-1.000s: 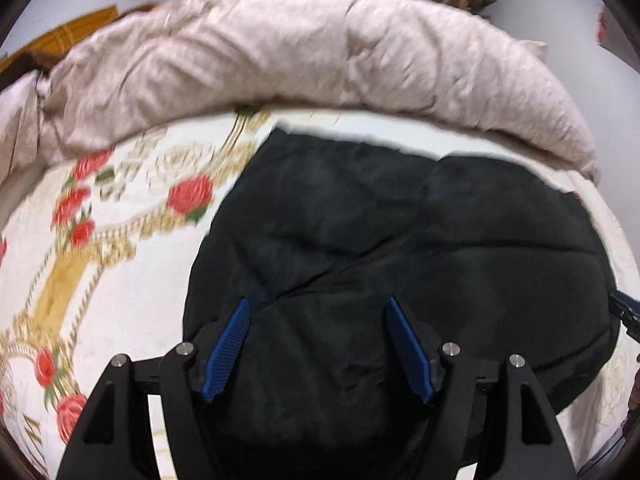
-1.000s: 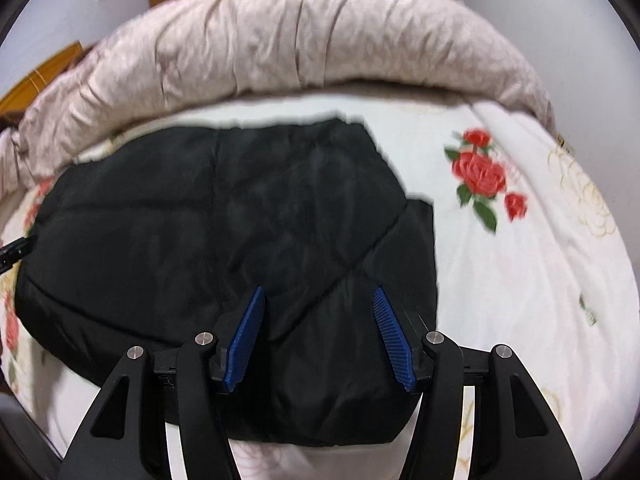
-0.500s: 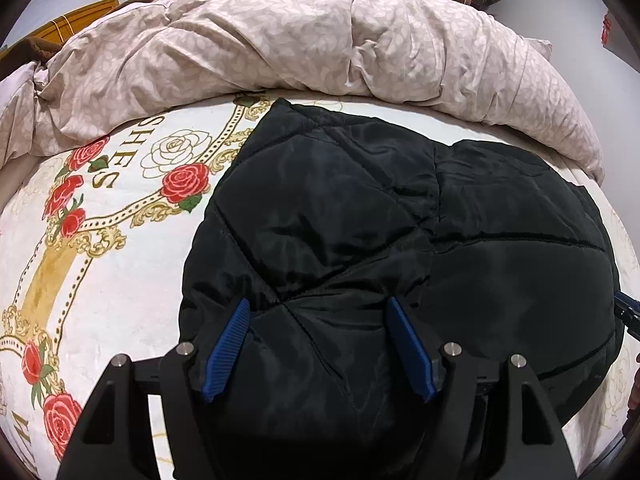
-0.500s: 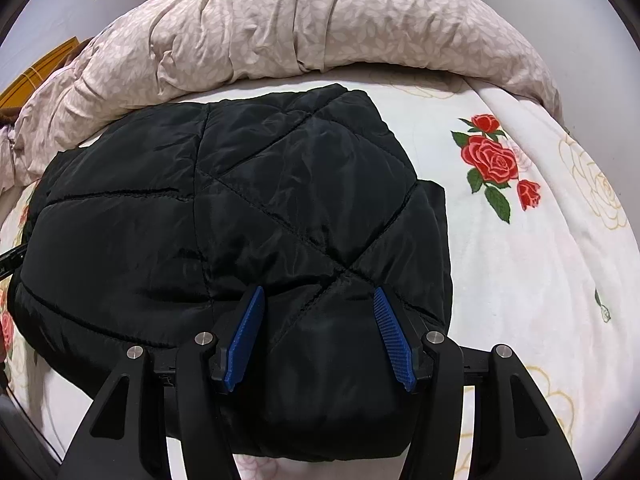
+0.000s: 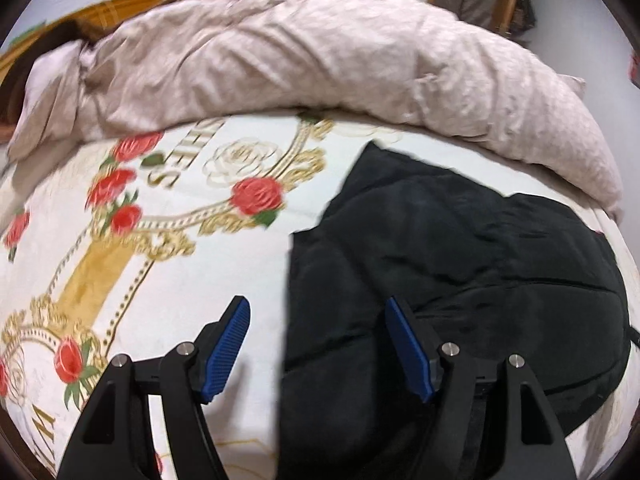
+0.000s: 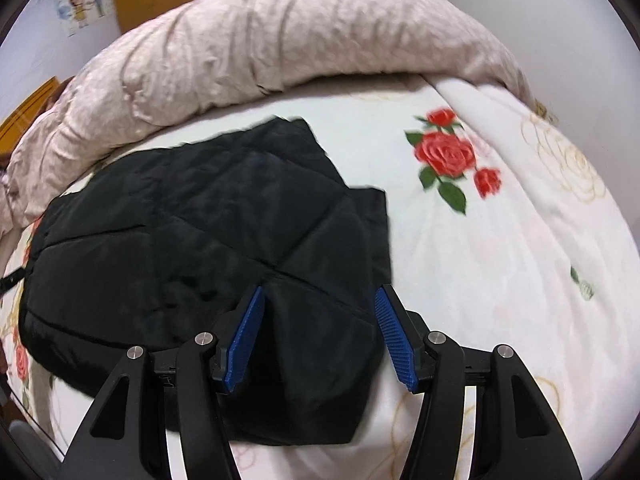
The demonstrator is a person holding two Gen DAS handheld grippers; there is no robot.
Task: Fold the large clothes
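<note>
Left wrist view: left gripper [image 5: 316,342] nearest, blue pads [image 5: 227,354] spread wide, released, nothing pinched; one pad over bare bedsheet [image 5: 192,292], the other over the edge of the black quilted jacket [image 5: 460,280]. Just beyond, jacket lying folded into a compact, puffy bundle on the sheet, matte black, stitched in broad diamond panels, one straight vertical edge toward the roses, a pointed corner at the far end, rounded bulge on the opposite side. Farther past the jacket, rumpled beige duvet [image 5: 320,72] heaped along the sheet's far border.

Right wrist view: right gripper [image 6: 320,332] nearest, also released, pads apart, hovering over the jacket's [image 6: 200,232] near corner, cloth below but not clamped. Beside the jacket, white sheet [image 6: 500,280] with a red rose print [image 6: 446,154]. Beyond the jacket, same duvet [image 6: 280,40]; behind that, wall with a cartoon sticker [image 6: 84,4].
</note>
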